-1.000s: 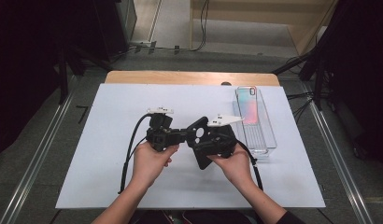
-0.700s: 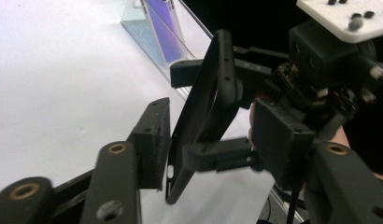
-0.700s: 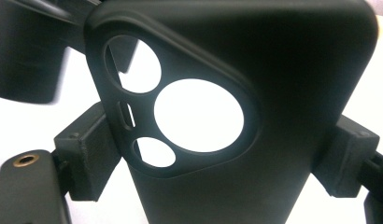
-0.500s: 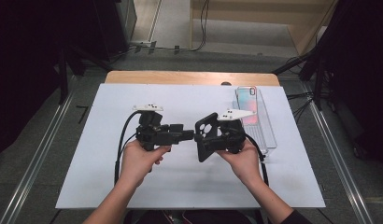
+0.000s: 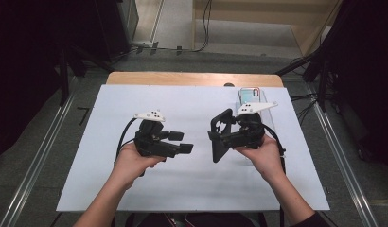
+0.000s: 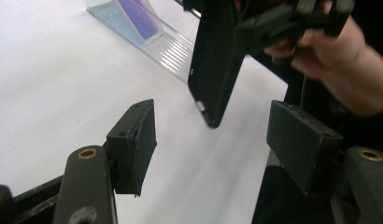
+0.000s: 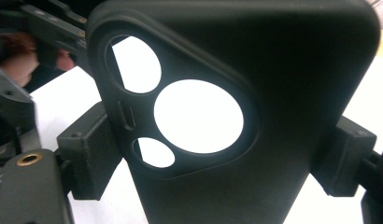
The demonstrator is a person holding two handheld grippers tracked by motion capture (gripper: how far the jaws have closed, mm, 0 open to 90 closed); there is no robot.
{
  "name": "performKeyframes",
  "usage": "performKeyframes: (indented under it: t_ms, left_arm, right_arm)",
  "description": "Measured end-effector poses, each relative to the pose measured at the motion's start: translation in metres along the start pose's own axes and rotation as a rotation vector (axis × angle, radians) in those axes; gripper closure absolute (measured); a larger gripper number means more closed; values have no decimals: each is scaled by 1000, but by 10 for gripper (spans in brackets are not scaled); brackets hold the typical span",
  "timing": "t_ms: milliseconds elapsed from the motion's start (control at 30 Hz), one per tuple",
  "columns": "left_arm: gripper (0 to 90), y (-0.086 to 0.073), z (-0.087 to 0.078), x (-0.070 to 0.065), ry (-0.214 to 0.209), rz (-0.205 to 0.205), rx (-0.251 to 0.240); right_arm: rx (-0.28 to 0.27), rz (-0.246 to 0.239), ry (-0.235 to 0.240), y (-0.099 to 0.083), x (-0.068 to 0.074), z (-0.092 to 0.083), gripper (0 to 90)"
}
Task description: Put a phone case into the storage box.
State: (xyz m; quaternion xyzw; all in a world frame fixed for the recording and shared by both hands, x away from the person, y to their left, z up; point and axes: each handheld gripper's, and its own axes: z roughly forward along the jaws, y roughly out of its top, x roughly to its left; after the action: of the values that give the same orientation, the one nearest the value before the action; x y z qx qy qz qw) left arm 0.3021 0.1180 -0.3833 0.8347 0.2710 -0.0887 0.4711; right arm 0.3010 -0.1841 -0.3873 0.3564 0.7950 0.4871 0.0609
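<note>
A black phone case (image 5: 222, 122) with round camera cut-outs stands upright above the white mat, and my right gripper (image 5: 219, 140) is shut on its two long edges. In the right gripper view the case (image 7: 273, 93) is pinched between both pads (image 7: 87, 158). My left gripper (image 5: 182, 142) points right toward the case from a short gap away. Its jaws have just been opening and now stand open with nothing between them. In the left gripper view the case (image 6: 217, 70) hangs beyond the spread pads (image 6: 133, 140).
A clear plastic tray (image 5: 272, 124) lies at the right of the white mat (image 5: 182, 189), with a phone (image 5: 252, 94) at its far end; the tray (image 6: 175, 46) also sits behind the case. A wooden table edge (image 5: 182, 78) runs along the back.
The two grippers were together at the case; now they are apart. The left gripper has opened and pulled back to the left. The right gripper has carried the case right and a little up.
</note>
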Motion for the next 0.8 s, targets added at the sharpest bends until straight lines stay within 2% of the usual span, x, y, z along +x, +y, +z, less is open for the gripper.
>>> performKeyframes:
  t_ms: [33, 100, 267, 333, 433, 500, 667, 800]
  left_arm:
    - [335, -2, 1, 2, -33, -5, 18]
    - [334, -8, 1, 6, -78, 14, 28]
    - [334, -22, 1, 11, -83, 67, 39]
    - [332, -28, 0, 14, -87, 75, 43]
    - [332, -37, -2, 16, -75, 105, 45]
    - [332, -42, -4, 16, -79, 119, 50]
    - [332, -52, -7, 19, -76, 122, 56]
    - [331, -58, -11, 21, -57, 113, 51]
  right_arm:
    - [-3, -7, 4, 0, -1, -3, 136]
    - [-1, -22, 16, 2, -3, -8, 136]
    - [-12, -44, 33, 4, -8, -20, 136]
    - [-14, -55, 40, 5, -10, -25, 136]
    - [-16, -72, 24, 5, -14, -33, 136]
    - [-21, -62, 16, 5, -17, -38, 135]
    - [-45, -33, -26, 5, -27, -53, 136]
    - [-84, 7, -108, 5, -40, -67, 136]
